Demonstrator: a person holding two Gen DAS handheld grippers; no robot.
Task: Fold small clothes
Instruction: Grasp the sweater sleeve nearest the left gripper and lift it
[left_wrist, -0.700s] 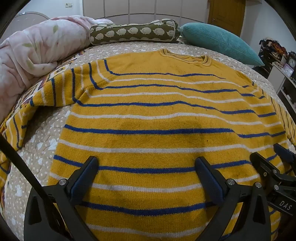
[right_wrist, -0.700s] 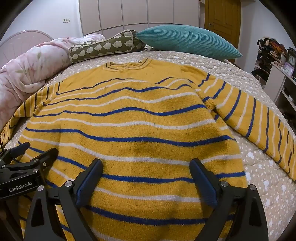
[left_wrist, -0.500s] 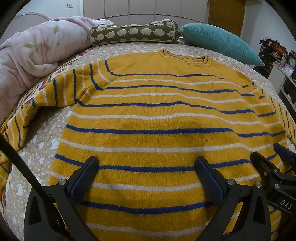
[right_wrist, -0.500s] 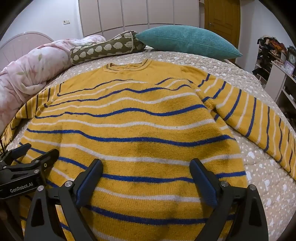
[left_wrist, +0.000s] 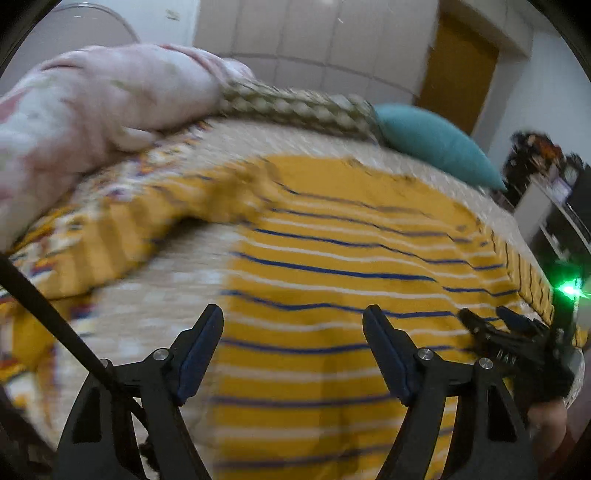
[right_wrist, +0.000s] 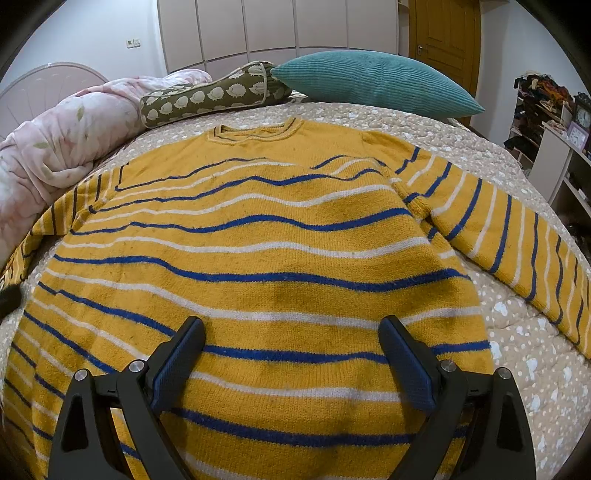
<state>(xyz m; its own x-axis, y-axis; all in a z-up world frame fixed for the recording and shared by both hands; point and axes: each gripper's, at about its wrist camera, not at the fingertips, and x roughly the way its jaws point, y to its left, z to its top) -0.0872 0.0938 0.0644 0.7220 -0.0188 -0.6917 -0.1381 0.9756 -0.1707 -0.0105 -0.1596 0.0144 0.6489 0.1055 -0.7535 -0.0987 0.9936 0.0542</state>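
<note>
Yellow knit with blue and white stripes, the sweater (right_wrist: 258, 258) lies flat on the bed (right_wrist: 517, 332), collar away from both grippers, its long axis running from hem to collar. The left gripper (left_wrist: 293, 350) sits over the sweater's left edge, nearest the left sleeve (left_wrist: 110, 236); its fingers stand fairly wide, holding nothing. The right gripper (right_wrist: 291, 362) hovers above the hem, fingers fully spread and empty. Compared with earlier, the left view has swung leftward and blurred; the right view matches.
</note>
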